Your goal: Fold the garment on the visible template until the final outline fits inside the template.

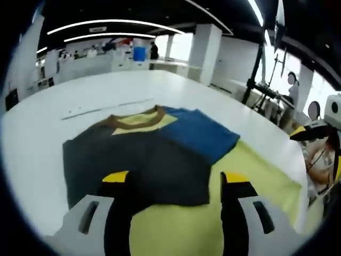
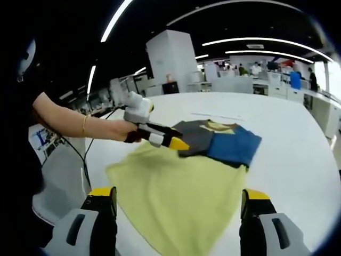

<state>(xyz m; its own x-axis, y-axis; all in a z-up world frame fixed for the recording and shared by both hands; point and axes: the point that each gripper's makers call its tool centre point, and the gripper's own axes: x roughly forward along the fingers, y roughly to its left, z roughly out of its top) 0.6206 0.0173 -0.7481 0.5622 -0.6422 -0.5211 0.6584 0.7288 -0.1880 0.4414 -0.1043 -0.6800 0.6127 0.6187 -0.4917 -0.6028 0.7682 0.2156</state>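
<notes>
2 grippers, both with jaws spread and empty: your left gripper (image 1: pixel 174 184) hangs over the shirt's (image 1: pixel 144 160) hem, your right gripper (image 2: pixel 181 200) holds back above the mat (image 2: pixel 176 197). Judged mid-fold; next, grasp an edge.

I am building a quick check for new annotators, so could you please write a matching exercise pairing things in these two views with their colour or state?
Things:
1. sleeve
2. collar
3. template cloth
4. right gripper

Colour or state:
a. pale yellow-green, spread flat under the garment
b. brown
c. blue, folded across the garment
d. jaws apart, holding nothing

Pairs: 1-c, 2-b, 3-a, 4-d
</notes>
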